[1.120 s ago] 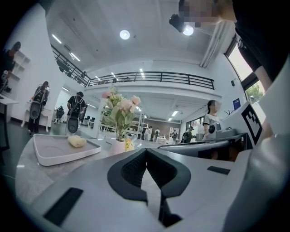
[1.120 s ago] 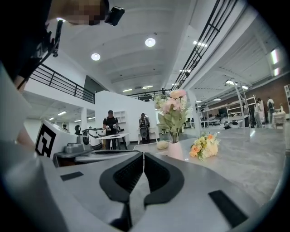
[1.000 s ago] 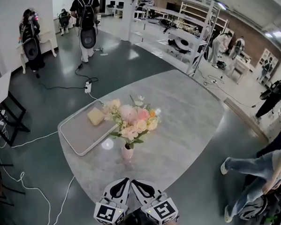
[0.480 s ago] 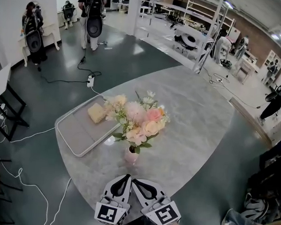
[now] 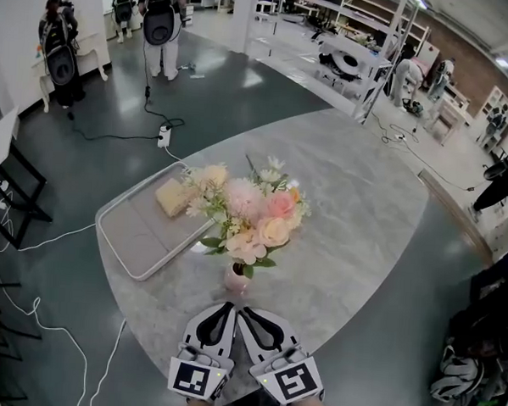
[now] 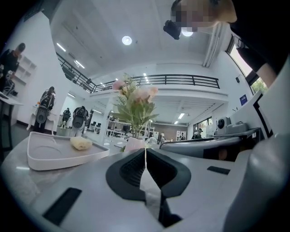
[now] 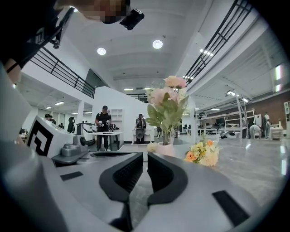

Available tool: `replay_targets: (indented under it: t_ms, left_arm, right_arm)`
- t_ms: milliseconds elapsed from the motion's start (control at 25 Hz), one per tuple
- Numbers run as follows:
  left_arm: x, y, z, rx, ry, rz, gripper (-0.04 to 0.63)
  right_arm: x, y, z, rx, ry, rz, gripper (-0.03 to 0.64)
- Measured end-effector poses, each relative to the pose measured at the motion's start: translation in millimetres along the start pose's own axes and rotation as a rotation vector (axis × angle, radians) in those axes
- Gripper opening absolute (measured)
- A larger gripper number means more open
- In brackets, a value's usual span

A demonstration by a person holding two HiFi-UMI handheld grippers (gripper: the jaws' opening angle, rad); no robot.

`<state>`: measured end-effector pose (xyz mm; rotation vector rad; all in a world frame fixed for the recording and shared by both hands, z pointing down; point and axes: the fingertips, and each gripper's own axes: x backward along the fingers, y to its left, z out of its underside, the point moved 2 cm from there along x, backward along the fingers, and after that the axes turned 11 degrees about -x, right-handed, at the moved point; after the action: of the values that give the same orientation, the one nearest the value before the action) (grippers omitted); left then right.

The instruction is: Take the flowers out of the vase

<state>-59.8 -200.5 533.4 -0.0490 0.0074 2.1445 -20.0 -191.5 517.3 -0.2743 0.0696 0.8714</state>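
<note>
Nothing lifted yet: flowers (image 5: 245,210) stand in the vase (image 5: 236,278) at twelve o'clock on the bench (image 5: 355,220). The left gripper (image 5: 228,306) and right gripper (image 5: 241,310) hover near it, fingers closed and empty.

Flowers (image 5: 247,213) stand in vase (image 5: 235,278) on table (image 5: 356,203); tray (image 5: 138,234) lies just left

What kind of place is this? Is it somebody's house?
Probably not a house. It looks like a big workshop or lab hall: metal shelving racks stand at the back, a corded power strip lies on the grey floor, and several people wear gear on their backs.
</note>
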Motion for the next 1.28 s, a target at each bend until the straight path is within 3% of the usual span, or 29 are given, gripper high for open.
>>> replay_targets:
  t_ms: [200,360,760,1280]
  left_arm:
    - [-3,6,2,0.002,0.001,-0.015,0.009]
    - [-5,11,6,-0.002,0.007,-0.026,0.009]
    - [-12,15,-2,0.006,-0.027,-0.024,0.009]
    - [-15,18,6,0.018,0.006,-0.03,0.009]
  right_arm:
    - [-6,-9,-5,-0.009,-0.009,0.029,0.029]
    - [-12,-13,-9,-0.016,-0.018,0.036,0.079]
    - [-29,-26,-24,-0.027,-0.066,0.072,0.107]
    - [-47,-37,-37,-0.025,-0.102,0.131,0.129]
